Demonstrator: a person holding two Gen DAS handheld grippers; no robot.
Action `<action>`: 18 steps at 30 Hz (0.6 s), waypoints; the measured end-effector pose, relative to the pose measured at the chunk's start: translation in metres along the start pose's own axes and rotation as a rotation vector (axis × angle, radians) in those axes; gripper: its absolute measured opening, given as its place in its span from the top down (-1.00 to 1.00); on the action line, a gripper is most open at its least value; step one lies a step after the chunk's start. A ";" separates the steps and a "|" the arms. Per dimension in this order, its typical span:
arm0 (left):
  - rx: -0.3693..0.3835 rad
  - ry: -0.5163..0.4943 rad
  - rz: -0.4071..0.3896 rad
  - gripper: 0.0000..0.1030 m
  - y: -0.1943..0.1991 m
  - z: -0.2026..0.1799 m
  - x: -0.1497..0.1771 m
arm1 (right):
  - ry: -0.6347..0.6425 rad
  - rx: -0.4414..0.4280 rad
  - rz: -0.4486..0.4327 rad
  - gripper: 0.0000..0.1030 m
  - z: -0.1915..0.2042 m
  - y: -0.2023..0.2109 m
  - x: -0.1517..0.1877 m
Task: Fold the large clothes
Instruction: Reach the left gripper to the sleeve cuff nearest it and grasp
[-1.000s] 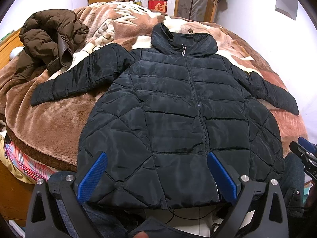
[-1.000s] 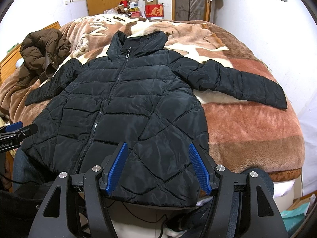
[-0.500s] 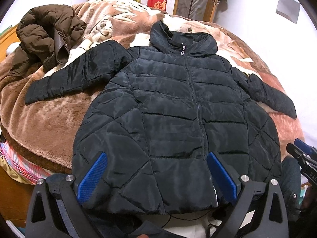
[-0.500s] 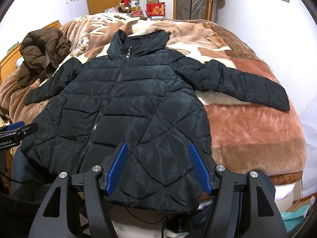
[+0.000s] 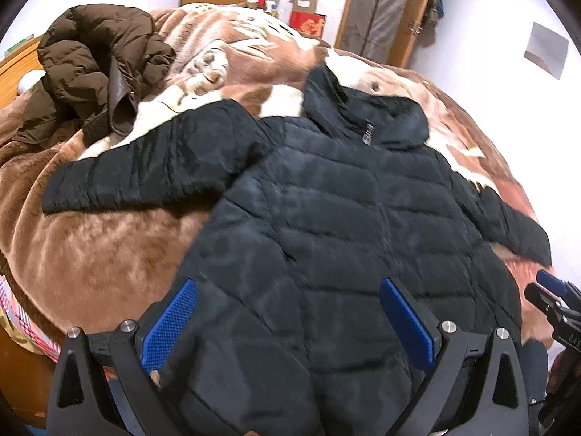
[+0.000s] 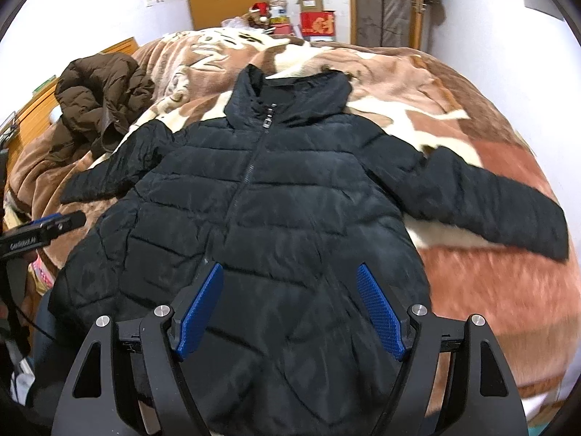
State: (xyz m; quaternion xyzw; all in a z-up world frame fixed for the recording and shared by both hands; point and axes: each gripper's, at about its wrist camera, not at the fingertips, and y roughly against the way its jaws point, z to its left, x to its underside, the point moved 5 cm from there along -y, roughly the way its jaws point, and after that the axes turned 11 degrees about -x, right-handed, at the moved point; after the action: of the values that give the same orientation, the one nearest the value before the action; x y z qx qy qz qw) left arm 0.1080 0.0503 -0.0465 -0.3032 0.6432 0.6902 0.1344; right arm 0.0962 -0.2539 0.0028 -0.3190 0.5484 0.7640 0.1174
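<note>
The black puffer jacket [image 6: 276, 196] lies flat on the bed [image 6: 490, 290]; soft, bulky, slippery; best pinched at the hem; left gripper [image 5: 287, 323] gapes empty; right gripper [image 6: 290, 312] is opening, empty.

Left gripper [image 5: 288, 321]: bottom centre of the left wrist view, tilted downward, blue pads spread wide apart, gripping nothing.
Right gripper [image 6: 290, 310]: bottom centre of the right wrist view, tilted downward, jaws opening, blue pads set apart, gripping nothing.
Neighbouring views: each gripper's black and blue tip shows at the other frame's side edge.
</note>
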 end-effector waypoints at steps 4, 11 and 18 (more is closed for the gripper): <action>-0.037 0.058 0.011 -0.98 -0.024 0.025 -0.019 | 0.024 -0.016 0.005 -0.48 0.002 -0.021 -0.021; -0.132 0.117 0.028 -0.97 -0.068 0.071 -0.042 | 0.075 -0.012 0.028 -0.48 0.005 -0.062 -0.051; -0.149 0.222 0.076 -0.96 -0.111 0.119 -0.054 | 0.094 0.002 0.054 -0.48 0.003 -0.100 -0.074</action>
State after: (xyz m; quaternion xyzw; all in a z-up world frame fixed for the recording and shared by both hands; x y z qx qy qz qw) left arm 0.1847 0.1916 -0.1058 -0.3624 0.6119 0.7029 0.0133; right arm 0.2051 -0.2018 -0.0281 -0.3395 0.5625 0.7506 0.0711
